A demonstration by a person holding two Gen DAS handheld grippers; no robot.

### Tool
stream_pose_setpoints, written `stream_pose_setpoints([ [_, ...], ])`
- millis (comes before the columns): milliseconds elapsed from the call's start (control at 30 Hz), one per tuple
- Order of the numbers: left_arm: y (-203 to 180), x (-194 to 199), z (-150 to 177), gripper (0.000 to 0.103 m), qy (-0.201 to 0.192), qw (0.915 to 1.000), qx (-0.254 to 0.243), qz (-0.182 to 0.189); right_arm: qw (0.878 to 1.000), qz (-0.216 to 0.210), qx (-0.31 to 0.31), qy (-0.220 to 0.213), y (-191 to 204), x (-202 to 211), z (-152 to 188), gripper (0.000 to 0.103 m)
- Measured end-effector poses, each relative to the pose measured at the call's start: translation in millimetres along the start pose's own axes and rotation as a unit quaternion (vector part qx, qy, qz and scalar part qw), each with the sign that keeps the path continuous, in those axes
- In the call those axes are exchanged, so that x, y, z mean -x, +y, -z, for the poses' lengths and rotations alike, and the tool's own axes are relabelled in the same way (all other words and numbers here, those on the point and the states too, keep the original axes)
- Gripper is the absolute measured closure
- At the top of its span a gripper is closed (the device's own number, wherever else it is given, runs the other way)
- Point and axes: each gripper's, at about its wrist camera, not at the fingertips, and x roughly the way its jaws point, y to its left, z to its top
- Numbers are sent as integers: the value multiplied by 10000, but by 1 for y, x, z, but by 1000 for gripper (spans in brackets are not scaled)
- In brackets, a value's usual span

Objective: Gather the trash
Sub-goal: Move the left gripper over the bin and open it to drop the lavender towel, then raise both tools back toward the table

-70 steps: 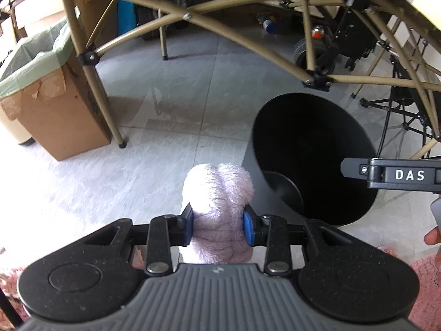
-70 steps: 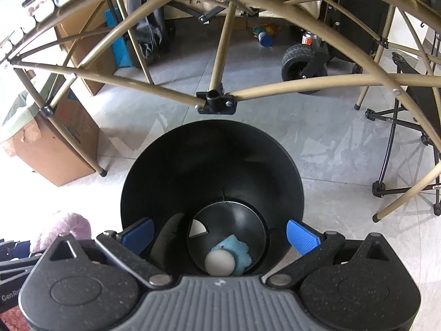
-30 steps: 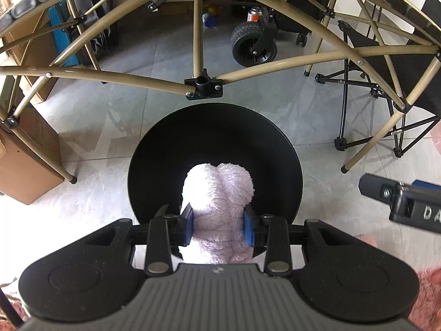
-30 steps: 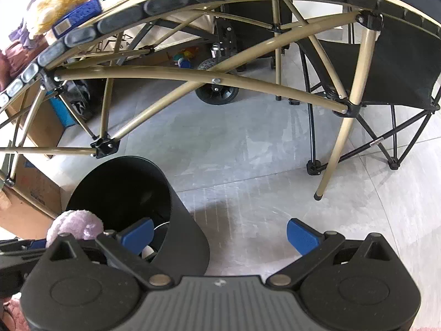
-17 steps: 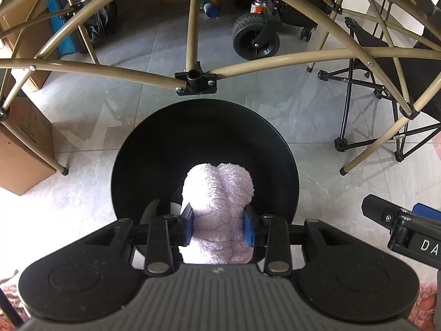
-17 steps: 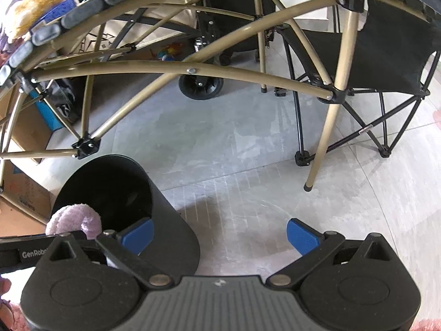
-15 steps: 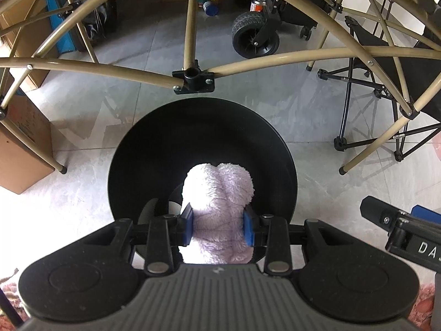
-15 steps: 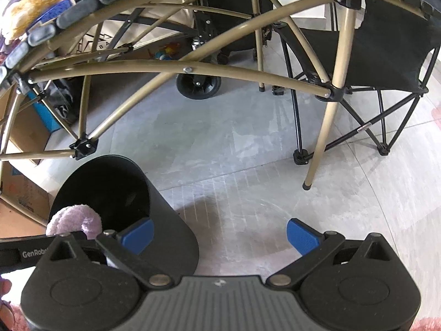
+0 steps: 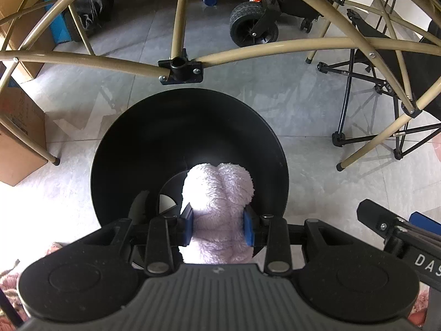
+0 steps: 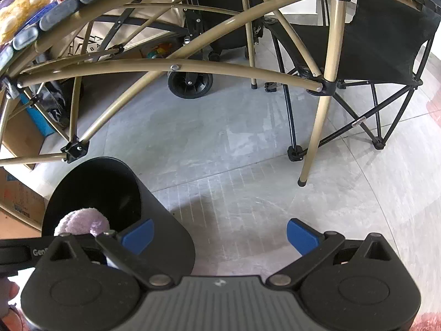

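My left gripper [image 9: 217,227] is shut on a fluffy pale-purple plush item [image 9: 219,193] and holds it over the open mouth of a black round trash bin [image 9: 190,127]. A white scrap shows at the bin's bottom. In the right wrist view the bin [image 10: 154,215] stands at the lower left with the plush item [image 10: 82,224] at its mouth. My right gripper [image 10: 219,234] is open and empty over the grey tile floor, to the right of the bin; its side shows in the left wrist view [image 9: 399,234].
A tan folding frame [image 9: 180,67] arches over the bin. A black folding chair [image 10: 372,41] and a wheeled cart [image 9: 253,27] stand behind. A cardboard box [image 9: 16,138] sits at the left. Pink rug edges lie near me.
My left gripper has carried the plush item from left of the bin to over its mouth. My right gripper has moved away from above the bin to its right.
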Motion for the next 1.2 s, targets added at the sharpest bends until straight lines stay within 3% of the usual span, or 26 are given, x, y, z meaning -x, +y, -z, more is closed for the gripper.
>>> stream_pose_setpoints([
  [133, 0, -1, -1, 67, 18, 10000, 22, -45, 10000, -5, -1, -1, 0, 0, 0, 0],
  [200, 0, -1, 0, 60, 2, 10000, 25, -84, 10000, 0, -3, -5, -1, 0, 0, 0],
  [233, -1, 0, 0, 48, -13, 9999, 25, -114, 10000, -1, -6, -3, -1, 0, 0, 0],
  [267, -1, 0, 0, 26, -31, 9999, 38, -162, 10000, 1, -9, -4, 0, 0, 0, 0],
  [333, 0, 2, 0, 0, -94, 9993, 131, -336, 10000, 2, -11, -9, 0, 0, 0, 0],
  [1200, 17, 17, 0, 0, -322, 9987, 190, -348, 9999, -25, 32, -110, 2, 6, 0, 0],
])
